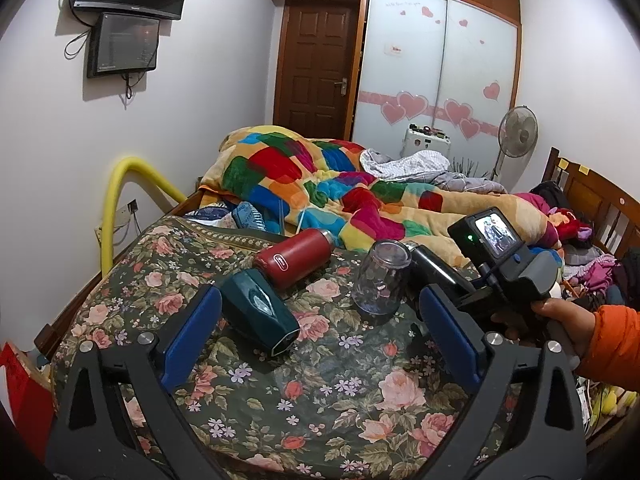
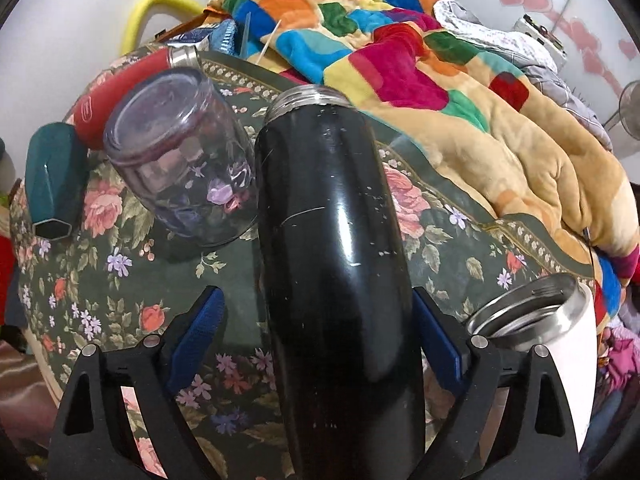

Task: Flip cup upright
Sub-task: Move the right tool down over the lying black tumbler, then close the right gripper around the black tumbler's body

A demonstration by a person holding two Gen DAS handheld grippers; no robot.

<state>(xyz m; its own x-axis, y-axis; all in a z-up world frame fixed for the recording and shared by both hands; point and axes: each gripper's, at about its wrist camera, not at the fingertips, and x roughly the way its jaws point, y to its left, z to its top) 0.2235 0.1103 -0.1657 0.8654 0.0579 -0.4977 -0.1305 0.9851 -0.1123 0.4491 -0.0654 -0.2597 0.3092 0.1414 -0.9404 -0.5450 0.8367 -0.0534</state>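
Right gripper (image 2: 316,328) spread wide around the scratched black steel flask (image 2: 332,240).
Left gripper (image 1: 320,320) spread, holding nothing; red flask's (image 1: 294,258) label unreadable.

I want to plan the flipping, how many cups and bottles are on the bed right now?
5: a teal cup at left, a red bottle behind it, a clear glass in the middle, a black bottle between the right gripper's fingers, a white cup at right. Bedding may hide more.

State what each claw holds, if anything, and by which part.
The left claw holds nothing. The right claw has the black flask between its fingers, around its lower body; contact unclear.
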